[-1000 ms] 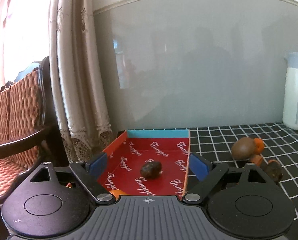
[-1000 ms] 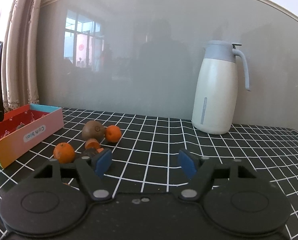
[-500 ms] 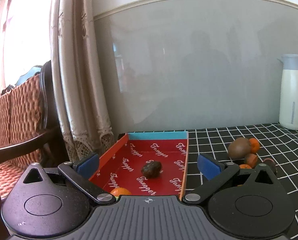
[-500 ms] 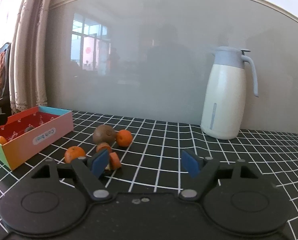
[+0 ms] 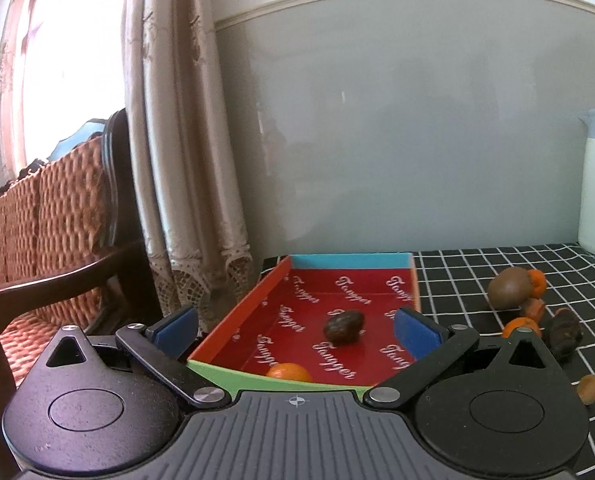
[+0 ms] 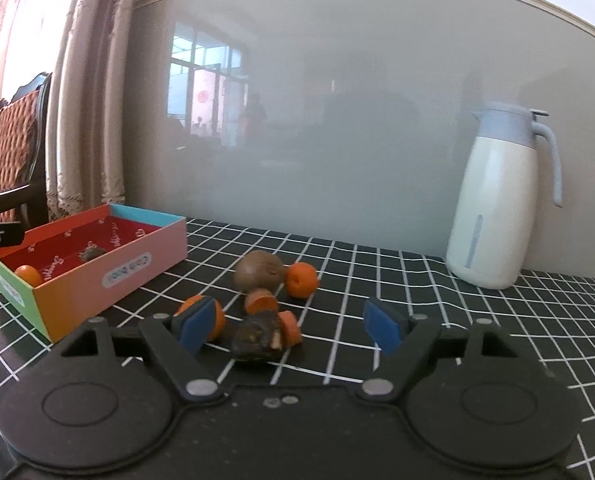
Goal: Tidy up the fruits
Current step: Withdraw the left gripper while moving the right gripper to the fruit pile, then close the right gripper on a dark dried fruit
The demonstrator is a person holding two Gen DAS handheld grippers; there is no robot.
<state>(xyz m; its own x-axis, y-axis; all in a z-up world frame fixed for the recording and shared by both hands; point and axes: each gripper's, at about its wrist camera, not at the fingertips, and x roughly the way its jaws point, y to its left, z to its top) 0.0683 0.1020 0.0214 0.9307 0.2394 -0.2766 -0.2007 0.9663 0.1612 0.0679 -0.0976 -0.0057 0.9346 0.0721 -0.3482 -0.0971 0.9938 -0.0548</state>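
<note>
A coloured box (image 5: pixel 413 280) with a red floor holds a dark brown fruit (image 5: pixel 343 327) and an orange (image 5: pixel 289 372). My left gripper (image 5: pixel 297 330) stands wide open at the box's near end, nothing between its fingers. To the right of the box, on the checked cloth, lie a kiwi (image 6: pixel 259 274), an orange (image 6: pixel 301 279), two small orange pieces and a dark wrinkled fruit (image 6: pixel 257 338). My right gripper (image 6: pixel 291 325) is open just above the cloth; the dark fruit and an orange piece (image 6: pixel 290 328) lie between its fingers, untouched. Another orange (image 6: pixel 217 320) sits behind its left finger.
A white jug (image 6: pixel 493 208) with a blue lid stands at the back right by the grey wall. A curtain (image 5: pixel 185 160) and a wicker chair (image 5: pixel 57 220) are left of the table. A small brown nut (image 5: pixel 589 388) lies near the front. The box (image 6: pixel 137 268) is at the table's left.
The left jaws have spread wider and the gripper has drawn back from the box. The right gripper has shifted left to the fruit pile, its jaws a little wider.
</note>
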